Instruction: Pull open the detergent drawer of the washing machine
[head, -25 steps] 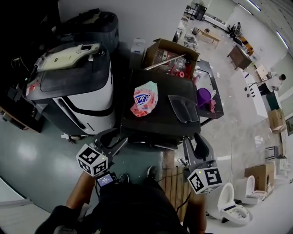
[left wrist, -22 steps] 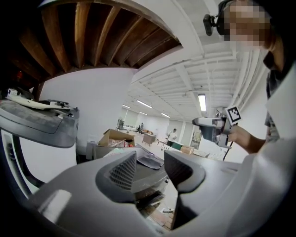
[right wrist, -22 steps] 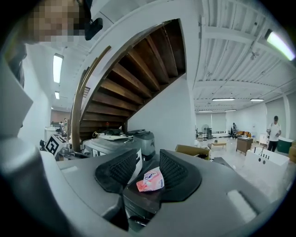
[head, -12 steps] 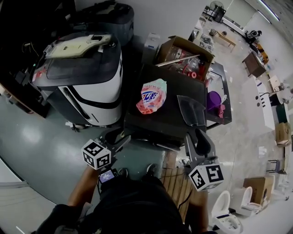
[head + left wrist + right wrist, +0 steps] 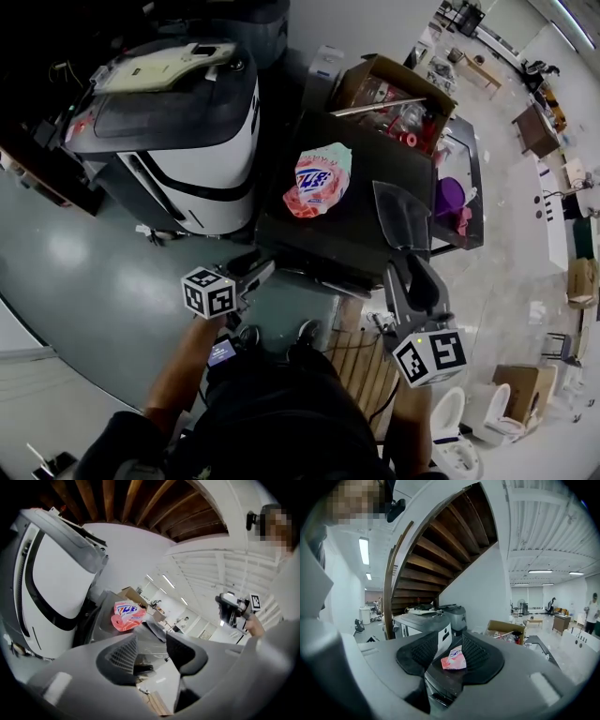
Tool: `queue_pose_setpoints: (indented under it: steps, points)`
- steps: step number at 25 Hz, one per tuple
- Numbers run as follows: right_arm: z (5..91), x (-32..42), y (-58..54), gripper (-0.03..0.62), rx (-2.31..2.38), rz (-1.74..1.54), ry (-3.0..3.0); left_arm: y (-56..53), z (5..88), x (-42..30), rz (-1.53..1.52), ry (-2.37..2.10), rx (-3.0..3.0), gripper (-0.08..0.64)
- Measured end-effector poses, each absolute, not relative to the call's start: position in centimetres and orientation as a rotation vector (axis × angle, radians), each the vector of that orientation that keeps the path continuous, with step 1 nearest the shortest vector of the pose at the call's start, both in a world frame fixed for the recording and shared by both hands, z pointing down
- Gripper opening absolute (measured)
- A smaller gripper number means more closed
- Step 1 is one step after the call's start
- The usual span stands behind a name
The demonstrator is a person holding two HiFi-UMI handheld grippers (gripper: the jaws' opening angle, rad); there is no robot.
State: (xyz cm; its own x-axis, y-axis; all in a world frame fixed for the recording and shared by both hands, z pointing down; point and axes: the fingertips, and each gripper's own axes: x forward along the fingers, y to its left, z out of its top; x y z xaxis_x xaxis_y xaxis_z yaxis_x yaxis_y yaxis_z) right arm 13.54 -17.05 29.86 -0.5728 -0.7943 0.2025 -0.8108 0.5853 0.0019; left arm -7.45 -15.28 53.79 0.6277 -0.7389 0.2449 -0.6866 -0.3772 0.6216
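A white and black washing machine (image 5: 211,159) stands at the left, also in the left gripper view (image 5: 56,588) and the right gripper view (image 5: 419,623). Beside it is a dark machine (image 5: 361,234) with a pink detergent bag (image 5: 319,180) on top. I cannot make out a detergent drawer in any view. My left gripper (image 5: 261,267) hangs just before the dark machine's near left corner, jaws close together and empty (image 5: 152,641). My right gripper (image 5: 410,264) is at the near right corner, jaws likewise empty (image 5: 449,641), and looks at the bag (image 5: 452,660).
A clear plastic scoop (image 5: 401,217) lies on the dark top at the right. Behind it are an open cardboard box (image 5: 375,80) and a purple container (image 5: 448,197). A wooden pallet (image 5: 361,361) lies at my feet. A white toilet (image 5: 469,412) stands at the lower right.
My left gripper has dropped and rolled, and now sits closer to the dark machine's front corner. The right gripper has shifted a little toward the machine. Both stay empty.
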Motion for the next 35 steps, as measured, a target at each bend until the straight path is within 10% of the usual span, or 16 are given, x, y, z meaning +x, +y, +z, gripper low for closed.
queue_pose_setpoints:
  steps: [35]
  points:
    - [33.0,14.9,-21.8,0.152,1.243,0.181,-2.522,-21.2,75.3,-4.7,-0.421,-0.952,1.715,0.232]
